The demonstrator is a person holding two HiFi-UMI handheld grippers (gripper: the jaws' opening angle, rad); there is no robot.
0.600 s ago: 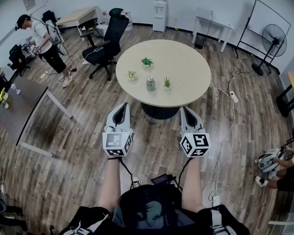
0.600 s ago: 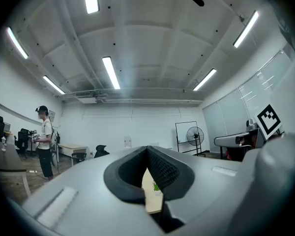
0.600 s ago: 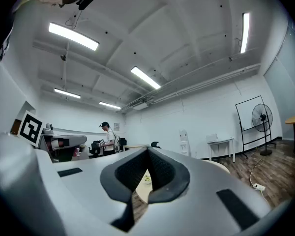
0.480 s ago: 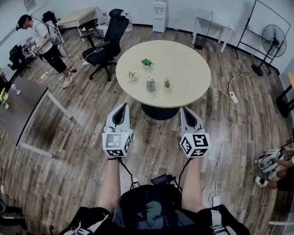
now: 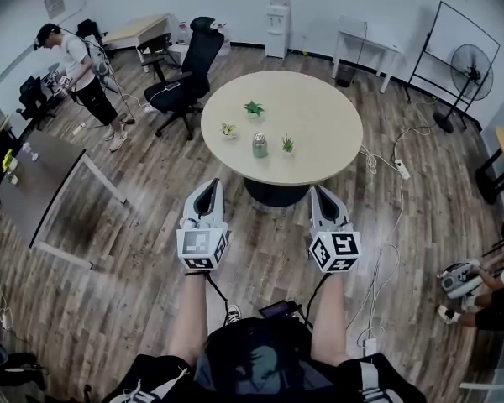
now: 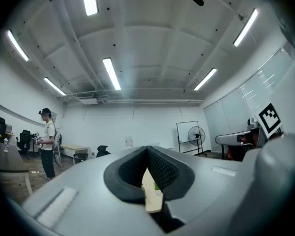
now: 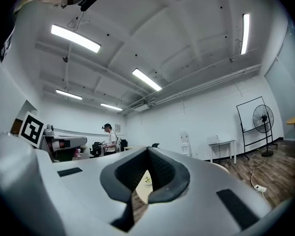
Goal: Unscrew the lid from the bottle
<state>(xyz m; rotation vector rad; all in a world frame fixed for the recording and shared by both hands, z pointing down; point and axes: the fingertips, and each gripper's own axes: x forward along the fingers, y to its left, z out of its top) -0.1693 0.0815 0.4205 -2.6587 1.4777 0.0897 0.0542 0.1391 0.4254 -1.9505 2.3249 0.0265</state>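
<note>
Head view: bottle [image 5: 259, 146] untouched, lid [image 5: 259, 135] on

Bottle stands on round surface [image 5: 319, 99] betw. small plants [image 5: 253, 107], lid seemingly on. Left tongs [image 5: 208, 185] & right tongs [image 5: 320, 189] both pressed together, empty, well apart from it. Approach, grip, unscrewing all left.

Bottle [image 5: 259, 147]: small, squat, grey with a dull metallic look, standing upright on the round bench [image 5: 319, 107]. Sits inside the bench top, closer to the near edge than the far edge, a little left of the middle, well clear of the rim. Lid [image 5: 259, 136]: lighter silvery cap, on top of the bottle, looks level, still in place. Too small in head view to see thread, label or any gap under the lid. Nothing touching bottle or lid.
</note>
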